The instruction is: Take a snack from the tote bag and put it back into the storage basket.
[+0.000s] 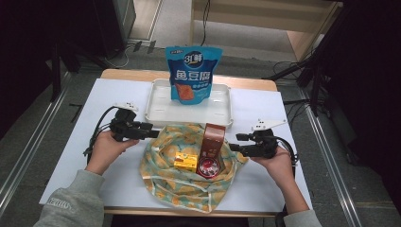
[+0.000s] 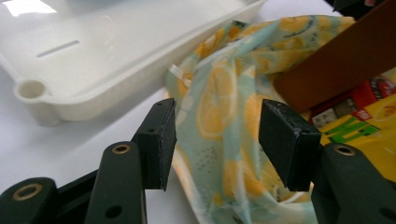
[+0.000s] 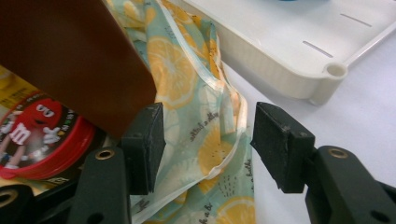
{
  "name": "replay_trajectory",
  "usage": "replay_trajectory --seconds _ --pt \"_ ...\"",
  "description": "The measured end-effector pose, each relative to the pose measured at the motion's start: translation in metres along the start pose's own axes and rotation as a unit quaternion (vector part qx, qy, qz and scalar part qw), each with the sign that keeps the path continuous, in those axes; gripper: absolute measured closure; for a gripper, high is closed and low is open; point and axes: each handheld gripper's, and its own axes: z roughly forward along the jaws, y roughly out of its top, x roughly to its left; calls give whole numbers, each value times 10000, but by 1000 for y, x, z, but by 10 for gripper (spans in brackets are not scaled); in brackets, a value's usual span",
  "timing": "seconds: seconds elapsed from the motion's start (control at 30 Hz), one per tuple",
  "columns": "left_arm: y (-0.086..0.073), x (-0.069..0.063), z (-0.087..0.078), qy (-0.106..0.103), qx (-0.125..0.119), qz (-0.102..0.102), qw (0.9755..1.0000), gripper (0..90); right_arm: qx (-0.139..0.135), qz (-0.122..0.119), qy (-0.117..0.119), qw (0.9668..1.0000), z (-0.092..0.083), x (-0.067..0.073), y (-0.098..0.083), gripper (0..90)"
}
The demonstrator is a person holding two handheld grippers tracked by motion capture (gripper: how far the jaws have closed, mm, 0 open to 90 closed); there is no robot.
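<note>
1. The lemon-print bag (image 1: 189,165) lies open on the counter (image 1: 118,94), just in front of the tray (image 1: 156,111)
2. A blue packet (image 1: 193,75) stands in the tray already
3. Inside the bag (not yet unpacked): brown box (image 1: 213,139), yellow box (image 1: 185,161), red tin (image 1: 208,167)
4. Left gripper (image 2: 217,140) and right gripper (image 3: 208,144) straddle the bag's edges, fingers open, gripping nothing yet

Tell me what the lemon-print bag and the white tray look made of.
Lemon-print bag: thin woven-looking cloth, matte; it folds and droops softly, with a stitched hem. White tray: probably moulded plastic, smooth and slightly glossy, with rounded corners and cut slots.
</note>
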Motion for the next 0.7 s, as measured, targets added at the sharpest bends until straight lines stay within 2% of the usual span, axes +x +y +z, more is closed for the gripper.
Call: replay_trajectory --seconds 0.2,0.4,0.7 --pt "-5 -4 0 23 40 84 10000 468 -59 -98 159 9998 -7 6 6 445" --pt "-8 -5 -3 -80 -25 57 9999 459 10 -337 227 9992 -14 15 10 446" --pt "-9 -3 -7 -124 -142 -5 9998 456 5 -482 368 9982 -30 31 15 435"
